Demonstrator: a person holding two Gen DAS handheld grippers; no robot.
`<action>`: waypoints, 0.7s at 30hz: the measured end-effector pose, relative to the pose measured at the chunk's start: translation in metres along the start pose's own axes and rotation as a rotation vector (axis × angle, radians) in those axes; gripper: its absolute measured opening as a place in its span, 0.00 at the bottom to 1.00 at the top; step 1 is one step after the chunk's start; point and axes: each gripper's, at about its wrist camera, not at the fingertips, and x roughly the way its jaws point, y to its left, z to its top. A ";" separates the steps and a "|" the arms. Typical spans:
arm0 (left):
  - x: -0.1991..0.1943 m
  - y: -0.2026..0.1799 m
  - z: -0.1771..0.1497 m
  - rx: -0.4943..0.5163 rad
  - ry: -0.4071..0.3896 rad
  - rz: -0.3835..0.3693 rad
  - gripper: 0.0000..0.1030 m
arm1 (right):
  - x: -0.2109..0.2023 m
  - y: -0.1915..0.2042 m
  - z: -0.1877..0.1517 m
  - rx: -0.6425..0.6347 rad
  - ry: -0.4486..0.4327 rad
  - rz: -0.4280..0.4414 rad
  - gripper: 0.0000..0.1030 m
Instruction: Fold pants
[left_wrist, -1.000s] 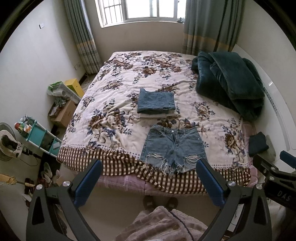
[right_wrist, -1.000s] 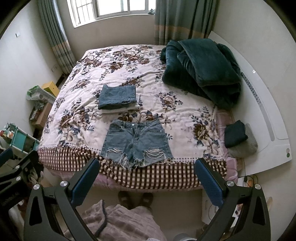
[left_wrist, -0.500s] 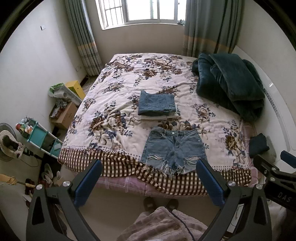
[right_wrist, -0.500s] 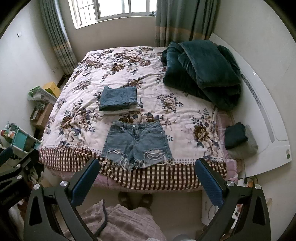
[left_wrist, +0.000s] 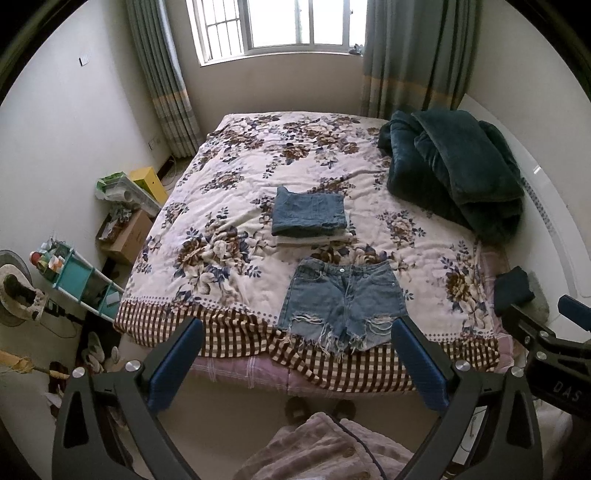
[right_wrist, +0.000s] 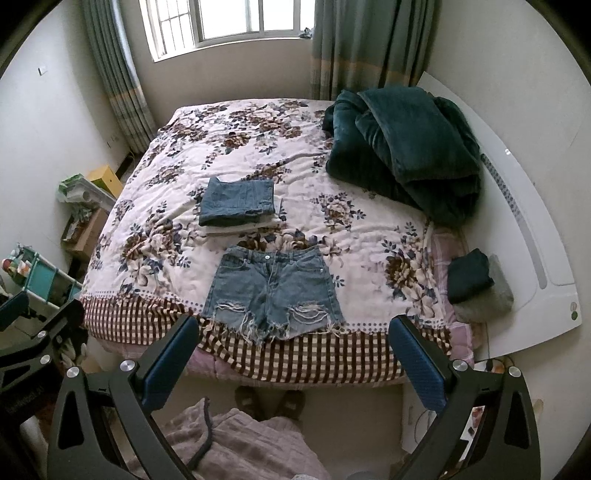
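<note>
A small bedroom with a barred window and grey-green curtains holds a wide bed (left_wrist: 236, 206) under a floral quilt with a brown checked border. Near the front edge of the bed lie the pale blue frayed denim shorts (left_wrist: 341, 301), spread flat, front side up, waistband toward the window and ragged hems toward the person, just touching the checked border. Beyond the waistband, just apart from it, sits a folded stack of darker denim (left_wrist: 308, 216) on a pale garment. A heaped dark teal blanket (left_wrist: 454, 173) fills the far right of the bed, and a small dark folded cloth (right_wrist: 469, 275) rests on a grey one at the right edge.

The left gripper (left_wrist: 295, 354) and the right gripper (right_wrist: 291, 352) both hang off the bed, above the floor in front of it, jaws spread wide and holding nothing. The shorts lie ahead of and below both, well apart. Their waistband runs left to right across the view, so the fly line points straight away from the person. In the right wrist view the shorts sit between the blue pads (right_wrist: 421, 365); in the left view they sit nearer the right pad. Neither hand looks clearly nearer. A fold across the fly would likely call for each hand to take its own side.
</note>
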 end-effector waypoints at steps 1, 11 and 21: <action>0.000 -0.001 0.000 0.001 -0.002 0.000 1.00 | -0.001 0.001 0.000 0.001 -0.001 0.001 1.00; 0.001 -0.002 -0.003 0.002 -0.002 -0.019 1.00 | -0.003 0.000 0.001 0.005 -0.006 -0.003 1.00; 0.010 0.004 -0.002 0.017 0.006 -0.040 1.00 | -0.002 0.000 0.003 0.013 -0.001 -0.007 1.00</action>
